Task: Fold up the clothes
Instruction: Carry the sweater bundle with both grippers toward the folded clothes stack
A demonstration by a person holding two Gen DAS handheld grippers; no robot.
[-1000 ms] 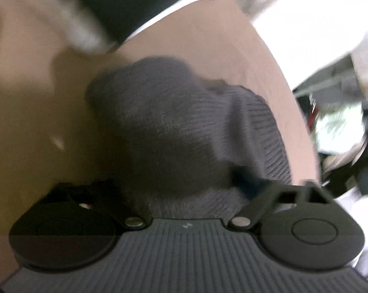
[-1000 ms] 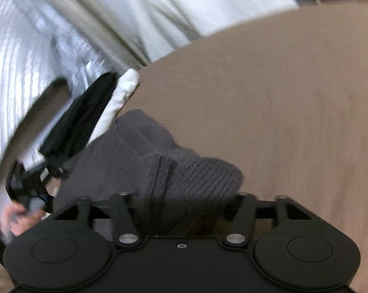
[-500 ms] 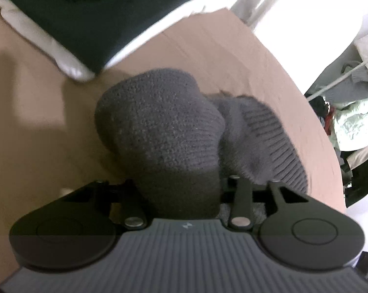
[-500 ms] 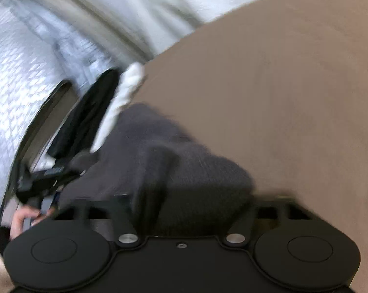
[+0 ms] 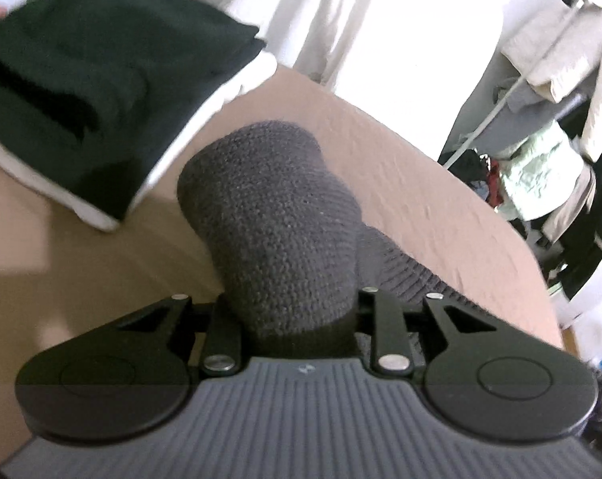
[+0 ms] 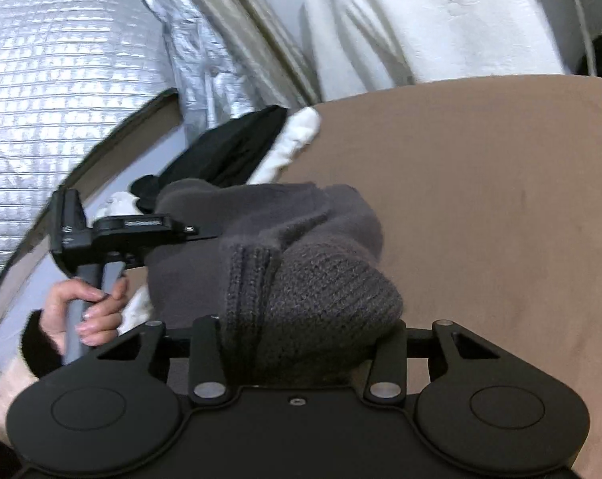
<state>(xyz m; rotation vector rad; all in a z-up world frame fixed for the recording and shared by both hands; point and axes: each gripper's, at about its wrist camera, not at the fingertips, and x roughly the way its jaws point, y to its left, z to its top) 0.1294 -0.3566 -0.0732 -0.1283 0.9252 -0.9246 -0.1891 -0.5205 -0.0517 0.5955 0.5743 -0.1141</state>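
Note:
A dark grey knitted garment [image 5: 273,215] bulges in a thick roll out of my left gripper [image 5: 297,311], which is shut on it; the fabric hides the fingertips. Its ribbed edge [image 5: 404,275] trails down to the right onto the brown bed sheet [image 5: 420,183]. In the right wrist view the same grey knit [image 6: 312,291] is bunched in my right gripper [image 6: 301,343], shut on it too. To its left a hand [image 6: 85,307] holds the left gripper [image 6: 197,235], whose fingers run into the far end of the garment.
A folded black garment [image 5: 73,92] lies on white fabric [image 5: 205,119] at the bed's far left, close to the grey knit. White curtains [image 6: 420,20] and silver foil sheeting [image 6: 61,80] stand behind. Hanging clothes and clutter [image 5: 540,167] lie past the bed's right edge.
Both grippers kept hold of the grey knit. The left gripper has moved toward the black folded pile, which looms larger, and it shows bigger and closer in the right wrist view.

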